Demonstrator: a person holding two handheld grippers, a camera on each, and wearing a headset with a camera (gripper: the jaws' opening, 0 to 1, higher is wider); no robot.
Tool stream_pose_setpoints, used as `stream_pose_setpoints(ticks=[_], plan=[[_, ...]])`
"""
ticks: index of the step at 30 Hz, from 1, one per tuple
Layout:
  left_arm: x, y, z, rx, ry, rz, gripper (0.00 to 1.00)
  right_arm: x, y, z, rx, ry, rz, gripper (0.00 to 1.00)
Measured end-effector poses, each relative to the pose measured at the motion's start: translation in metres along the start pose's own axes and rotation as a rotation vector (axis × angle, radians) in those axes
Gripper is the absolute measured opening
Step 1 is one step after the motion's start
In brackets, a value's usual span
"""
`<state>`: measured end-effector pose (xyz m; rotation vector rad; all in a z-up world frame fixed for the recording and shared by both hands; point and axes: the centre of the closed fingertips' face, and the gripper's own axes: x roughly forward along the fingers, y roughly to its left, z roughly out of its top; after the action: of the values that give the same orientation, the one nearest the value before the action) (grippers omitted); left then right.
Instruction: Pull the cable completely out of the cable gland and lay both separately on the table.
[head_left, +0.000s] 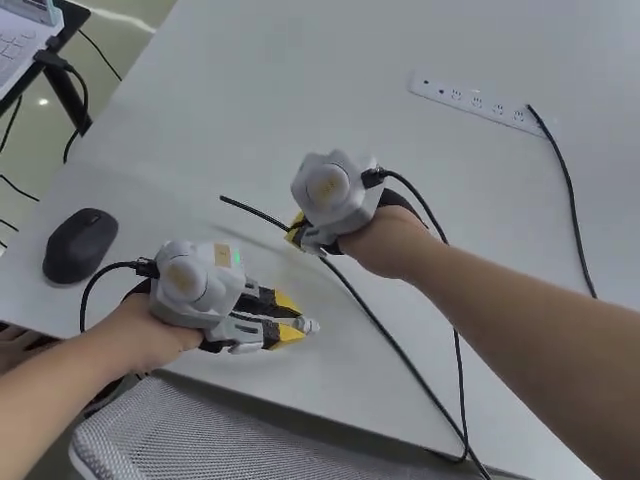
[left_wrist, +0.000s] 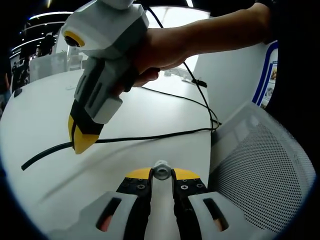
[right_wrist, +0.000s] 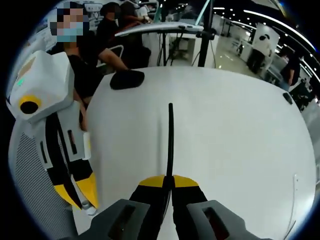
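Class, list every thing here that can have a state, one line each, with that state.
cable gland: free of the cable
cable: pulled out of the gland
left claw: shut on the cable gland
right claw: shut on the cable

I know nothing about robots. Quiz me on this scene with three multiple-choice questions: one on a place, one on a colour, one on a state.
1. Where is the cable gland?
A) lying on the table
B) between the left gripper's jaws
C) on the floor

2. What colour are that gripper's fingertips?
A) red
B) yellow
C) green

3. The black cable is:
A) threaded through the gland
B) lying loose on the table
C) out of the gland, clamped by the right gripper

Answers:
1. B, the left jaws pinch the gland.
2. B, the tips are plainly yellow.
3. C, the cable's free end is bare and the right jaws are shut on it.
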<state>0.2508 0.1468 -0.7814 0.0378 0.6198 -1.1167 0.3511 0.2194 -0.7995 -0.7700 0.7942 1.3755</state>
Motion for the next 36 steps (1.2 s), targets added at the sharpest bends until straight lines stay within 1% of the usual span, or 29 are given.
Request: stream_pose_setpoints(ticks=[3, 7, 10, 15, 27, 30, 36], plan=[[0.0, 0.003, -0.002, -0.007, -0.005, 0.014, 0.15, 0.002, 0.001, -0.001, -0.004, 0.0, 0.004, 0.0], [0.0, 0.008, -0.009, -0.012, 0.004, 0.033, 0.15, 0.005, -0.001, -0.002, 0.009, 0.002, 0.005, 0.0], [-0.001, 0.011, -0.012, -0.021, 0.003, 0.046, 0.15, 0.005, 0.003, -0.002, 0.011, -0.002, 0.011, 0.0], [-0.001, 0.01, -0.019, -0.031, 0.013, 0.047, 0.15, 0.008, 0.007, -0.002, 0.013, 0.003, 0.018, 0.0], [-0.002, 0.014, -0.026, -0.06, 0.014, 0.06, 0.15, 0.012, 0.01, -0.004, 0.025, 0.006, 0.024, 0.0], [-0.002, 0.014, -0.028, -0.064, 0.021, 0.06, 0.15, 0.014, 0.011, -0.008, 0.012, 0.019, 0.024, 0.0], [-0.003, 0.014, -0.031, -0.067, 0.035, 0.06, 0.16, 0.015, 0.009, -0.011, 0.018, 0.021, 0.014, 0.0]])
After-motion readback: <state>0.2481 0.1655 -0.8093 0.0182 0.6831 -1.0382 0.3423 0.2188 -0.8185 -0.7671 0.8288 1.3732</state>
